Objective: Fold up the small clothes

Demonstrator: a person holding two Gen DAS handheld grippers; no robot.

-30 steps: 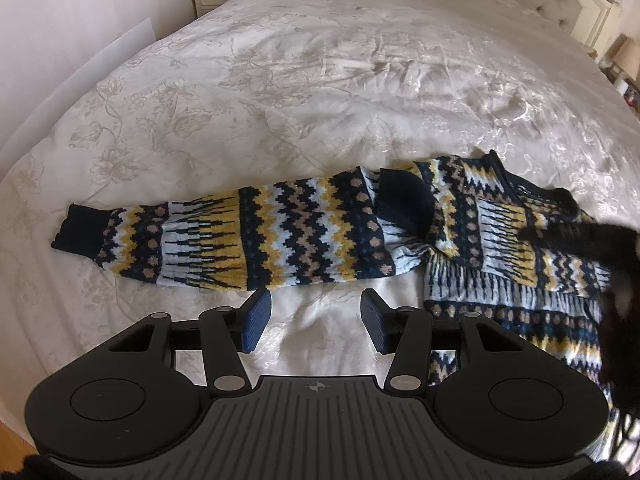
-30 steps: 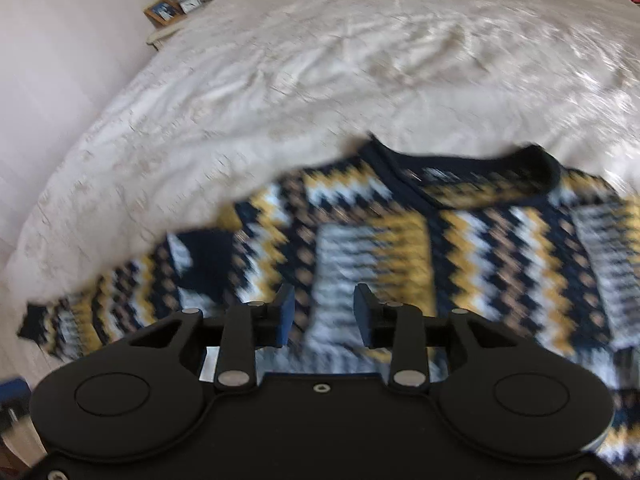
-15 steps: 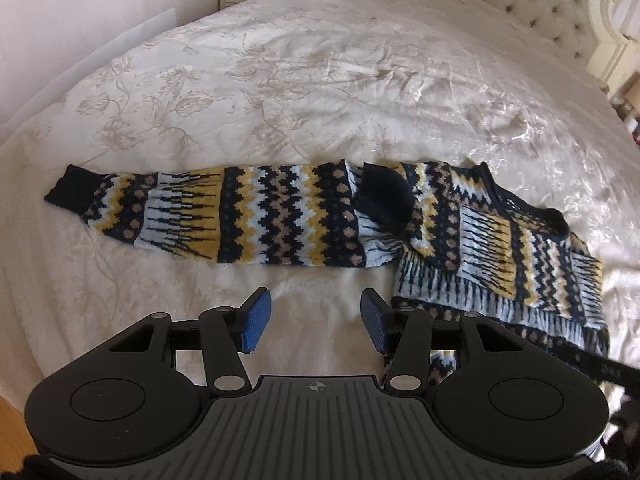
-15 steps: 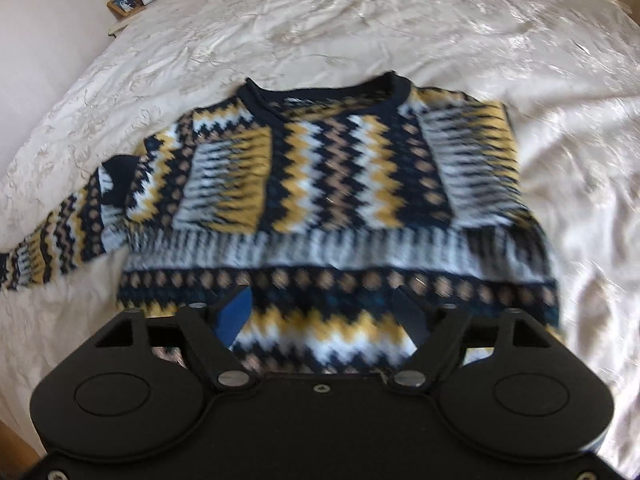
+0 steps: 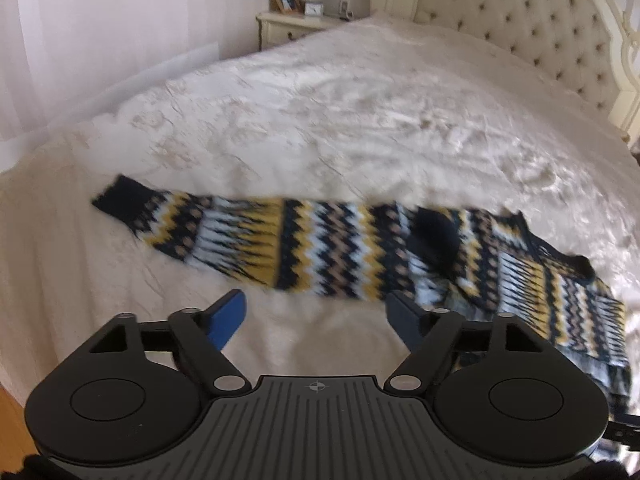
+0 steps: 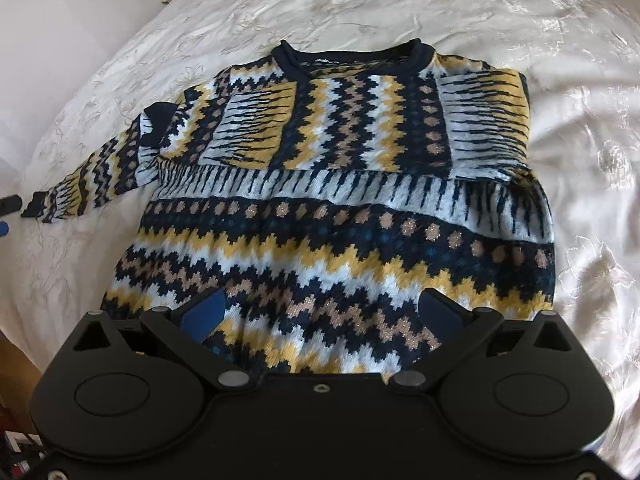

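Observation:
A navy, yellow and white patterned sweater (image 6: 332,216) lies flat on the cream bedspread (image 6: 592,160), neck away from me. Its right sleeve is folded across the chest; its left sleeve (image 5: 280,248) stretches out straight to the left, navy cuff (image 5: 124,204) at the end. My left gripper (image 5: 318,316) hovers just in front of that sleeve's middle, its jaws opening with only bedspread (image 5: 320,128) between them. My right gripper (image 6: 320,312) hangs over the sweater's lower hem, its jaws opening wide above the knit without pinching it. The other gripper's tip (image 6: 8,208) shows at the left edge.
A tufted headboard (image 5: 520,28) stands at the bed's far end. A cream nightstand (image 5: 288,28) with a lamp, picture frame and clock sits beside it. Wooden floor (image 5: 8,396) shows past the bed's near left edge.
Both grippers' jaws have spread apart. The left view swung so the sleeve sits centred. The right gripper drew back from the chest to the sweater's hem.

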